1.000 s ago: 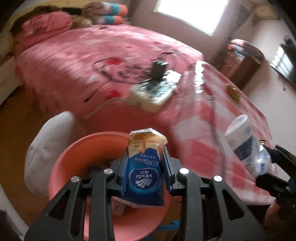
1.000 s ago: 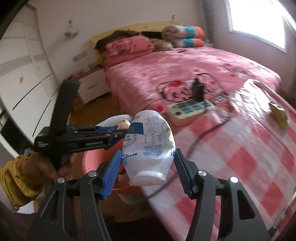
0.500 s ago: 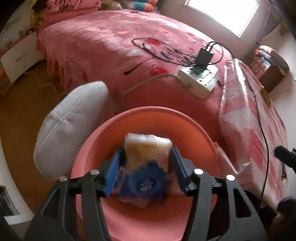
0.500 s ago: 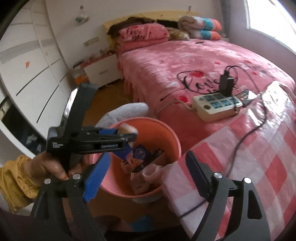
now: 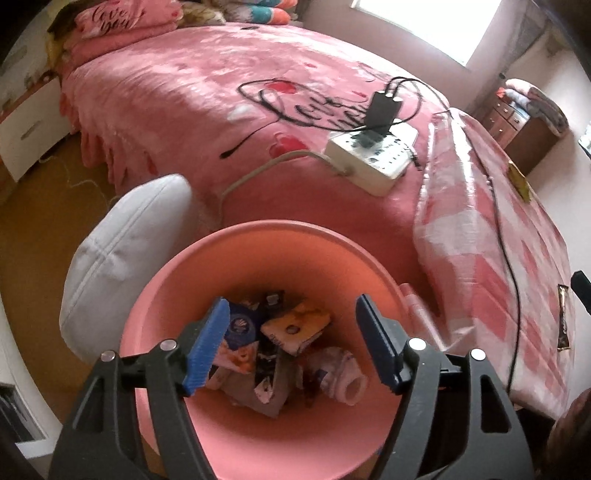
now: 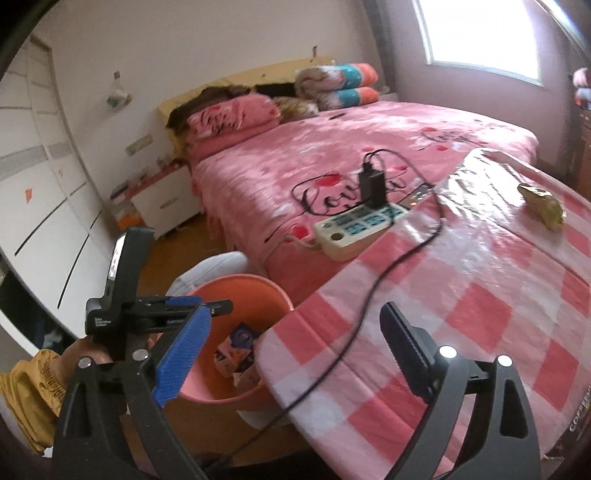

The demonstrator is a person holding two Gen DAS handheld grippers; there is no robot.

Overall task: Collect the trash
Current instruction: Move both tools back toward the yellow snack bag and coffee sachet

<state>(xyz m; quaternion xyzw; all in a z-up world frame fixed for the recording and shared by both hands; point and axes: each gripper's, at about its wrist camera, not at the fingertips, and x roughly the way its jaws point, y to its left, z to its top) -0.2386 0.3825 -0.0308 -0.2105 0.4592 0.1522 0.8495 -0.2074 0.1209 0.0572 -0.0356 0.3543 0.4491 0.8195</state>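
Now that both tongs have just spread, the left gripper (image 5: 291, 343) and right gripper (image 6: 295, 354) hold nothing. The tissue packet (image 5: 242, 325) and bottle (image 5: 341, 374) lie in the pink bin (image 5: 258, 236) beside the table's corner. A yellow wrapper (image 6: 543, 203) waits near the table's (image 6: 498, 295) far edge.

bedroom interior: bed (image 6: 332, 155) with pink printed cover and stacked pillows (image 6: 229, 118) against a pale wall (image 6: 184, 44); bright window (image 6: 480, 33) at right; white bedside cabinet (image 6: 162, 206); white wardrobe panels (image 6: 40, 199) at left; brown wooden floor (image 5: 37, 229); wooden dresser (image 5: 524, 129).
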